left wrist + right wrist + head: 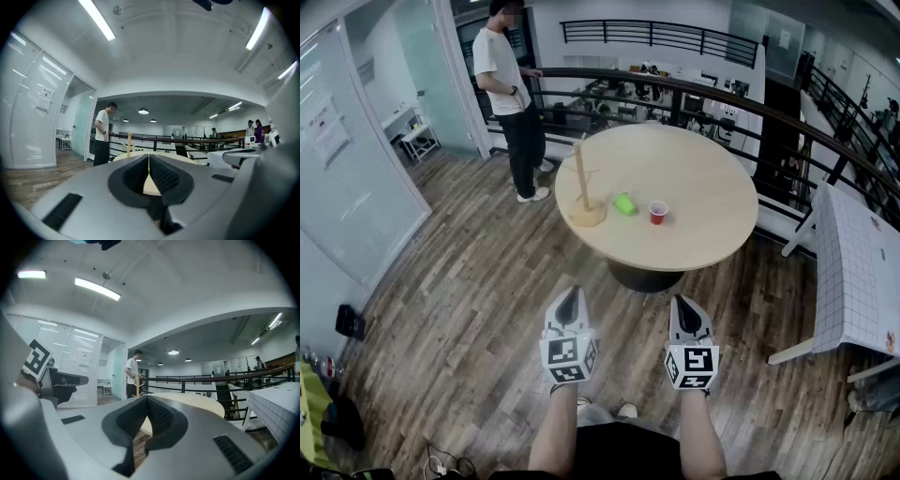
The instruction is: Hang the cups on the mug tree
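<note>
Left gripper (pixel 570 298) and right gripper (pixel 683 306), jaws pressed together and empty, face red cup (pixel 657 213) and green cup (pixel 625 203) well ahead: likely light, crushable, best pinched at the rim.

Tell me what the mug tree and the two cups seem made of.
Mug tree: likely unfinished wood, pale tan post and base. Red cup and green cup: probably plastic, from their bright solid colours, though too small to be sure.
</note>
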The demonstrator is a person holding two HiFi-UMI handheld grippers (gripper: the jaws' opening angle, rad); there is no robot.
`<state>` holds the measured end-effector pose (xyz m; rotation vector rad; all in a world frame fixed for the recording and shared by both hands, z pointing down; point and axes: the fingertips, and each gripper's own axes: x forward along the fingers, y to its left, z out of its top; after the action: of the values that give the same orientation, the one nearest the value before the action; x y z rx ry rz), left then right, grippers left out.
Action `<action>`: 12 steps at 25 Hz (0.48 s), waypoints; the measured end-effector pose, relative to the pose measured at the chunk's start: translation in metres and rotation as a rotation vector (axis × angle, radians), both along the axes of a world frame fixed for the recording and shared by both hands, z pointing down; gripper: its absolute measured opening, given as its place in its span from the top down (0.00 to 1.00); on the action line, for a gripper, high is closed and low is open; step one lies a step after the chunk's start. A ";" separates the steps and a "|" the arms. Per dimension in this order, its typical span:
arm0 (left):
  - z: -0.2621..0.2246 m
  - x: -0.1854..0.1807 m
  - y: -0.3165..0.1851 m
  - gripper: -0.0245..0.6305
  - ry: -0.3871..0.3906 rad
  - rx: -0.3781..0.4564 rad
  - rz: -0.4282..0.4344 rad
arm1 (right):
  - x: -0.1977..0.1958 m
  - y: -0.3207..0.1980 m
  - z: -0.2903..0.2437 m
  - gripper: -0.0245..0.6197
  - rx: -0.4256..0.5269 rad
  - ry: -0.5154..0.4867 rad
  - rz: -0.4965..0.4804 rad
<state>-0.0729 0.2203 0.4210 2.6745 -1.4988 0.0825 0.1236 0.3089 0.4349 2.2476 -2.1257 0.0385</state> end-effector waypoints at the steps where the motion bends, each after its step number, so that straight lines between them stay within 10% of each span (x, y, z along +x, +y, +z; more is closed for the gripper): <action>1: 0.000 0.001 0.001 0.94 0.000 -0.001 0.000 | 0.001 0.001 0.000 0.95 0.001 0.000 0.001; 12: -0.001 0.011 0.002 0.94 0.007 -0.011 0.018 | 0.005 0.005 -0.004 0.95 0.018 -0.016 0.003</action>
<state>-0.0618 0.2223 0.4198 2.6773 -1.4686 0.0813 0.1284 0.3134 0.4306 2.2674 -2.1396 0.0374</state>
